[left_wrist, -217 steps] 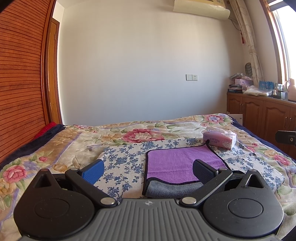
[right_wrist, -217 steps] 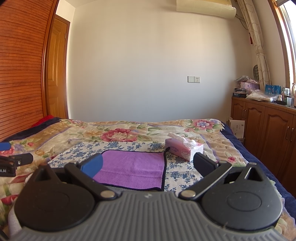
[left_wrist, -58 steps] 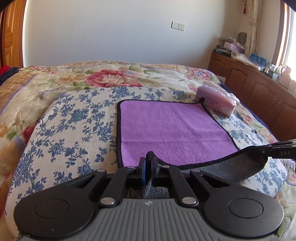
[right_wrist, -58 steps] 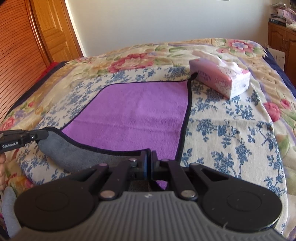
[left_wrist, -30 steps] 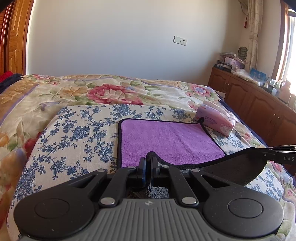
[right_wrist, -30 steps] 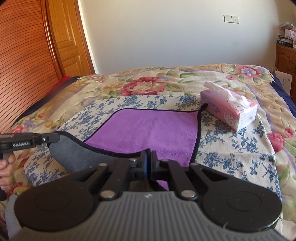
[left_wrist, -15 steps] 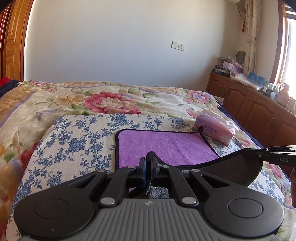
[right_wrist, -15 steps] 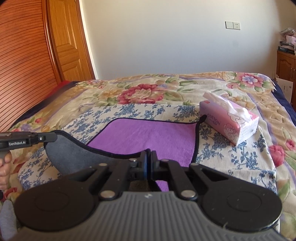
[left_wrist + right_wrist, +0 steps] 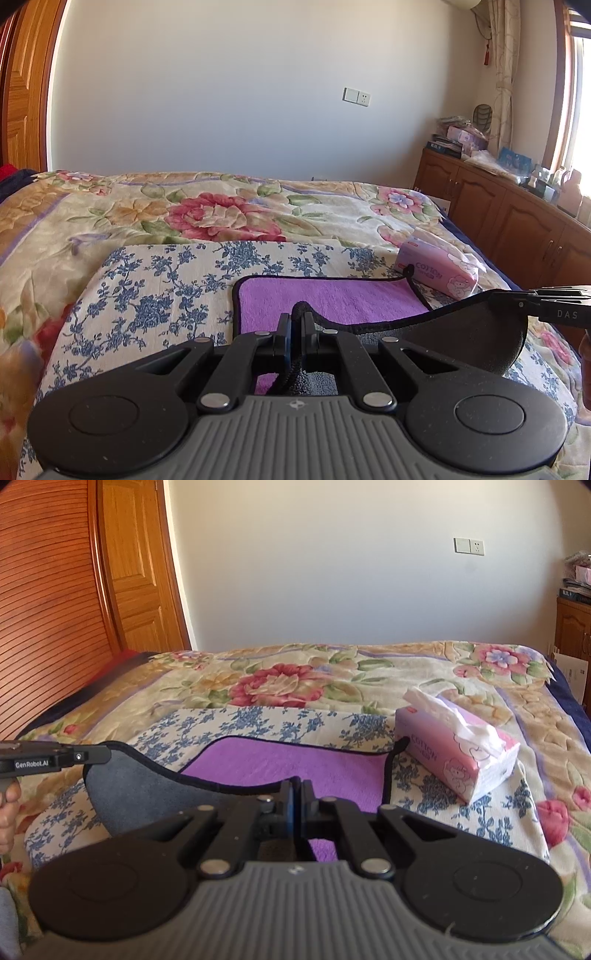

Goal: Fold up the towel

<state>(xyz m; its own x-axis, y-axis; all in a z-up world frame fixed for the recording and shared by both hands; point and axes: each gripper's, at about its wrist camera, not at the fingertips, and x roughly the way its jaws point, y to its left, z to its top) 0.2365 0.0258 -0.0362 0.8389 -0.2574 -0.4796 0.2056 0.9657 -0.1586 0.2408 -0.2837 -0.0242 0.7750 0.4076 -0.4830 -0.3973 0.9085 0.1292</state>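
The purple towel [image 9: 332,297] lies on the blue-flowered sheet [image 9: 155,295] that covers the near part of the bed [image 9: 110,210], its far edge flat on the sheet and its near edge lifted clear of it. The lifted part shows the towel's grey underside [image 9: 147,794] and sags in a curve between the two grippers, with the black piping running along its rim.

The left gripper [image 9: 296,325] has its fingers [image 9: 283,334] pressed together on the near left corner of the towel, a fold of the piping standing up between them. The right gripper [image 9: 297,801] likewise has its fingers [image 9: 308,805] clamped on the near right corner. In the left wrist view the right gripper reaches in from the right edge with the grey cloth hanging from it; in the right wrist view the left gripper comes in from the left edge, with the person's hand [image 9: 7,812] partly visible below it.

A pink tissue box [image 9: 458,760] stands on the sheet just beside the towel's far right corner, where a black hanging loop [image 9: 397,749] curls up against the box. Wooden cabinets [image 9: 517,221] line the wall beyond the right side of the bed
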